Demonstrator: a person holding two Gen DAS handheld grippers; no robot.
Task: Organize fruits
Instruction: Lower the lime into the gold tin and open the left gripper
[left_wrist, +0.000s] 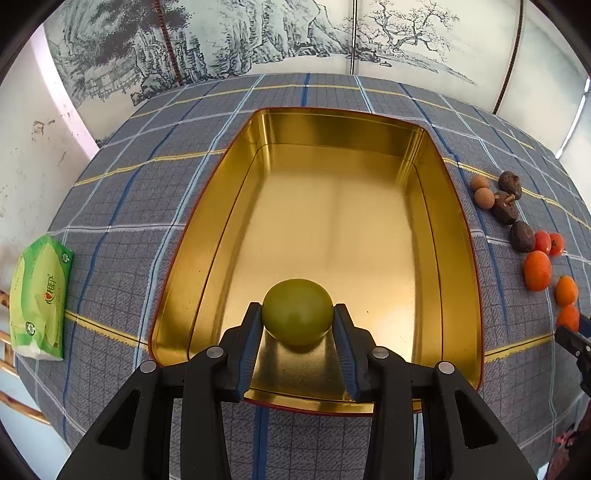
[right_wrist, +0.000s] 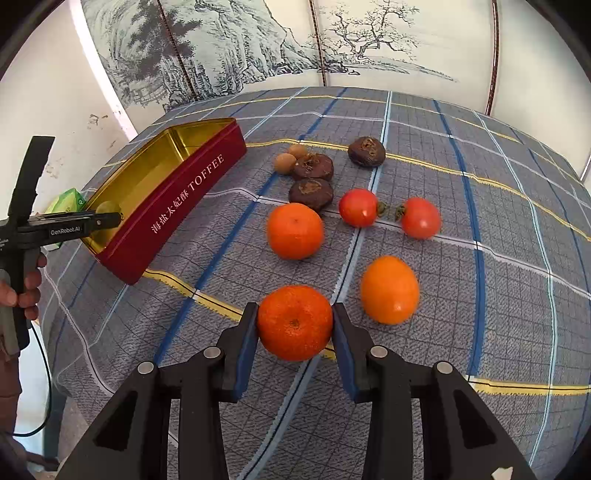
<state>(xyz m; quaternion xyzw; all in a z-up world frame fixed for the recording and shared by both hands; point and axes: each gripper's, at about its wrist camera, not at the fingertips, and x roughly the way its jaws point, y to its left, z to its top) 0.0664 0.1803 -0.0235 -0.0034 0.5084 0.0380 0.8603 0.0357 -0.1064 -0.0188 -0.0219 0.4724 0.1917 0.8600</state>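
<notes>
Plaid tablecloth (right_wrist: 461, 258): tin (left_wrist: 221, 206) empty; left gripper (left_wrist: 297, 314) pinching green fruit (left_wrist: 297, 312), right gripper (right_wrist: 295, 325) pinching mandarin (right_wrist: 294, 323); nine fruits remain outside.

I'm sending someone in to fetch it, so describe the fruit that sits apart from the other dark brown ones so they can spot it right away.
Start at the red rectangular toffee tin on the grey plaid tablecloth, then look right to the loose fruit. The wrinkled dark brown round fruit lies farthest back, alone beyond the two red persimmons; its two brown lookalikes huddle together by the tan longans.
</notes>
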